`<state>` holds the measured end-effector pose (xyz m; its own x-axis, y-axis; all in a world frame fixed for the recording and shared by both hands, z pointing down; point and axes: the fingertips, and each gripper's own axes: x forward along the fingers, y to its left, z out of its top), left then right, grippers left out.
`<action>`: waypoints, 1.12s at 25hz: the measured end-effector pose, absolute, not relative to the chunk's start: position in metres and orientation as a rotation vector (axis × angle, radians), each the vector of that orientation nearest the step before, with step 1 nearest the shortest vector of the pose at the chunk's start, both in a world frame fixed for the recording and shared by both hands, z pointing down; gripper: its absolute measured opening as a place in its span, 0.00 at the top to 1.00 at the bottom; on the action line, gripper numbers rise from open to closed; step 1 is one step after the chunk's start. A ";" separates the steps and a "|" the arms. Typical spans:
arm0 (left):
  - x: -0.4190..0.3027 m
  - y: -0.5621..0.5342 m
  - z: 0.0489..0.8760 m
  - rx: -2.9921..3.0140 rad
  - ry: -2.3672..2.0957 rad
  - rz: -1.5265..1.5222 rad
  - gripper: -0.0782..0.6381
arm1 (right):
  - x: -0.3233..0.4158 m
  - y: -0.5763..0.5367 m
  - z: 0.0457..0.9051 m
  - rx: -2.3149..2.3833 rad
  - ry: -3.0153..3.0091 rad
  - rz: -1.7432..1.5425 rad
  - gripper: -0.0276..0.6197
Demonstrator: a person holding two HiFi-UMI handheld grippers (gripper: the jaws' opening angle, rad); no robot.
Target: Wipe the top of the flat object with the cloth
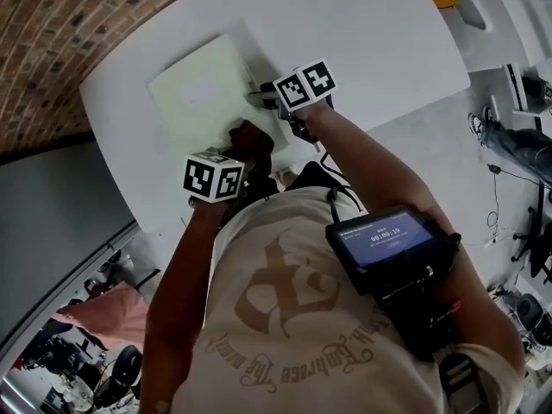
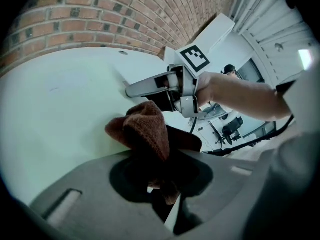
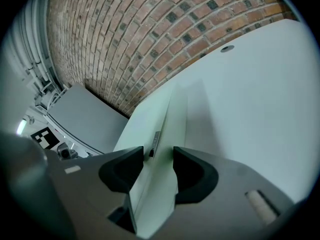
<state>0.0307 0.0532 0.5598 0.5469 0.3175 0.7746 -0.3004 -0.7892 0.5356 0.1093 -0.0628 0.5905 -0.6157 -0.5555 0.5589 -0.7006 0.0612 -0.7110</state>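
Observation:
A pale green flat slab lies on the white table. My right gripper is at its near right edge. In the right gripper view the slab's edge fills the gap between both pads, so the right gripper is shut on it. My left gripper is shut on a brown cloth that rests on the slab's near corner. In the left gripper view the bunched cloth sticks out of the jaws onto the pale surface, with the right gripper just beyond it.
A brick wall curves behind the table's far side. Grey floor runs along the left edge. The table's near edge is close to the person's body. Chairs and gear stand on the floor at the right.

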 end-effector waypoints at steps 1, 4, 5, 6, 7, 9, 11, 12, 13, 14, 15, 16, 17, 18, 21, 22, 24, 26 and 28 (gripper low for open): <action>0.023 0.051 0.559 2.135 -0.009 1.241 0.78 | 0.109 -0.062 0.590 1.303 -2.186 1.597 0.65; 0.001 0.043 0.560 2.114 -0.076 1.213 0.78 | 0.109 -0.061 0.590 1.304 -2.192 1.594 0.65; -0.006 0.039 0.560 2.110 -0.095 1.201 0.78 | 0.109 -0.061 0.590 1.305 -2.192 1.593 0.65; -0.013 0.036 0.560 2.106 -0.111 1.186 0.78 | 0.109 -0.061 0.591 1.305 -2.192 1.592 0.65; -0.021 0.032 0.560 2.101 -0.127 1.168 0.78 | 0.109 -0.061 0.591 1.303 -2.192 1.590 0.65; -0.037 0.025 0.560 2.080 -0.163 1.129 0.78 | 0.108 -0.061 0.591 1.293 -2.192 1.587 0.65; -0.054 0.015 0.559 2.058 -0.204 1.090 0.78 | 0.107 -0.061 0.591 1.288 -2.192 1.585 0.65; -0.061 0.011 0.559 2.048 -0.223 1.070 0.78 | 0.108 -0.061 0.591 1.288 -2.192 1.584 0.65; -0.068 0.007 0.559 2.039 -0.243 1.050 0.78 | 0.108 -0.061 0.592 1.289 -2.192 1.583 0.65; -0.075 0.004 0.558 2.031 -0.264 1.030 0.78 | 0.108 -0.061 0.592 1.290 -2.193 1.583 0.65; -0.081 0.001 0.558 2.023 -0.285 1.013 0.78 | 0.108 -0.061 0.592 1.291 -2.193 1.583 0.65; -0.087 -0.001 0.558 2.017 -0.304 1.000 0.78 | 0.108 -0.060 0.592 1.291 -2.191 1.584 0.65; -0.093 -0.003 0.558 2.015 -0.322 0.996 0.78 | 0.108 -0.060 0.592 1.289 -2.188 1.587 0.65; -0.098 -0.004 0.558 2.016 -0.339 0.999 0.78 | 0.108 -0.059 0.592 1.286 -2.183 1.590 0.65; -0.113 -0.008 0.561 2.033 -0.383 1.019 0.78 | 0.109 -0.061 0.593 1.282 -2.176 1.596 0.65; -0.117 -0.010 0.562 2.032 -0.396 1.013 0.78 | 0.109 -0.062 0.593 1.288 -2.175 1.598 0.65; -0.125 -0.012 0.563 2.020 -0.413 0.981 0.78 | 0.109 -0.062 0.593 1.309 -2.169 1.611 0.65; -0.134 -0.014 0.564 2.003 -0.429 0.943 0.78 | 0.109 -0.061 0.594 1.328 -2.156 1.630 0.65; -0.144 -0.017 0.565 1.992 -0.446 0.913 0.78 | 0.109 -0.060 0.595 1.338 -2.139 1.637 0.65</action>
